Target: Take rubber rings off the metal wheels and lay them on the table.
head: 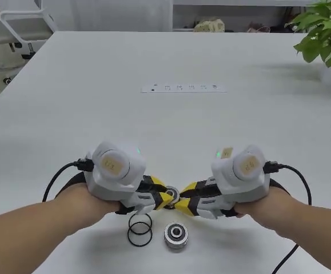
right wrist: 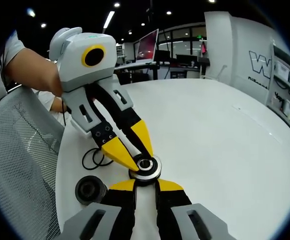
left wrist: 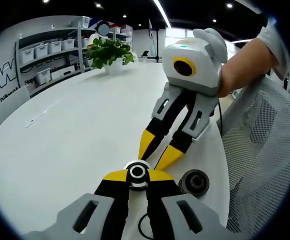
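Left gripper (left wrist: 137,176) clenched on wheel (left wrist: 137,171); right gripper (right wrist: 146,185) jaws sat at its rim, grip unclear. Wheel could slip free if pull went skewed

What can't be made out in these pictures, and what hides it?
Head view: held metal wheel, mostly covered by the jaw tips.
Head view: marks on the table strip, too small.
Left gripper view: rubber rings, behind the left gripper, cut off.

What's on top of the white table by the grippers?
Two black rubber rings and a metal wheel. The left gripper pinches another wheel; the jaws hide whether it touches the table.
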Action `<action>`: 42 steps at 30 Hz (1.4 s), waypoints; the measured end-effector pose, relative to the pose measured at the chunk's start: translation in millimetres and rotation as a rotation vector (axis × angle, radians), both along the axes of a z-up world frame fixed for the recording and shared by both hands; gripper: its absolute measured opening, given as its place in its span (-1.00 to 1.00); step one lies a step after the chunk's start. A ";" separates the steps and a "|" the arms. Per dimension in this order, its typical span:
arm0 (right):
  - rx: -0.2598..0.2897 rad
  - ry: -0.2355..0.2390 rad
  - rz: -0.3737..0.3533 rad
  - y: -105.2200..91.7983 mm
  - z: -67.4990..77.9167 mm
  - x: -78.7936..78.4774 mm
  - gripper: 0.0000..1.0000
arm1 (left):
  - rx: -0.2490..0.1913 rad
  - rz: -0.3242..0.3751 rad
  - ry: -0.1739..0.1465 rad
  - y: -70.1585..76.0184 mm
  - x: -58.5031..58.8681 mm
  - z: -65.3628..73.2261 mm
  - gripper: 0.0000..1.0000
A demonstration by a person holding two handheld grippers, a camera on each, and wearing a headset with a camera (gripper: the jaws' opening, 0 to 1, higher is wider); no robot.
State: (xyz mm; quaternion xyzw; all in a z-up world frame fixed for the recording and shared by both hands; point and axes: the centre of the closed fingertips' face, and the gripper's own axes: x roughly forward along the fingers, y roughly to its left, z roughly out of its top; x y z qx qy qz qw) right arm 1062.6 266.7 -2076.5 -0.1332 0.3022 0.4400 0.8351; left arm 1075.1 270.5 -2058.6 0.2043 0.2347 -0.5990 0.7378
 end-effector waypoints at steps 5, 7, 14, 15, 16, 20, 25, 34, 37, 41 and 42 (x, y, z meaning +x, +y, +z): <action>0.002 0.006 -0.007 -1.9 -0.7 0.1 -0.89 | 0.001 0.002 -0.001 -0.2 0.0 0.0 -0.84; 0.001 0.006 -0.009 -1.9 -0.7 0.2 -0.89 | 0.002 0.004 -0.002 -0.2 0.1 -0.1 -0.84; 0.007 0.020 -0.025 -2.9 -1.3 0.8 -0.96 | 0.002 0.006 -0.005 -0.2 0.2 -0.2 -0.84; 0.007 0.022 -0.027 -3.1 -1.4 1.1 -0.97 | 0.002 0.006 -0.006 -0.2 0.2 -0.1 -0.84; 0.007 0.024 -0.028 -3.1 -1.4 0.9 -0.98 | 0.002 0.006 -0.007 -0.2 0.2 -0.1 -0.84; 0.037 0.054 -0.058 -4.8 -1.0 2.4 -1.00 | 0.004 0.006 -0.010 -0.2 0.4 -0.2 -0.84; 0.062 0.084 -0.087 -5.5 -0.3 2.4 -1.00 | 0.003 0.011 -0.012 -0.2 0.1 0.0 -0.84; 0.109 0.138 -0.138 -6.7 0.5 2.0 -1.00 | 0.000 0.011 -0.016 0.0 -0.2 0.1 -0.84; 0.117 0.151 -0.147 -7.0 0.7 1.8 -1.00 | 0.001 0.011 -0.016 -0.1 -0.4 0.1 -0.84; 0.130 0.159 -0.156 -7.6 1.5 2.3 -1.00 | 0.001 0.012 -0.017 -0.1 -0.5 0.2 -0.84; 0.134 0.164 -0.159 -7.6 2.4 1.3 -1.00 | 0.001 0.012 -0.017 -0.1 -0.5 0.2 -0.84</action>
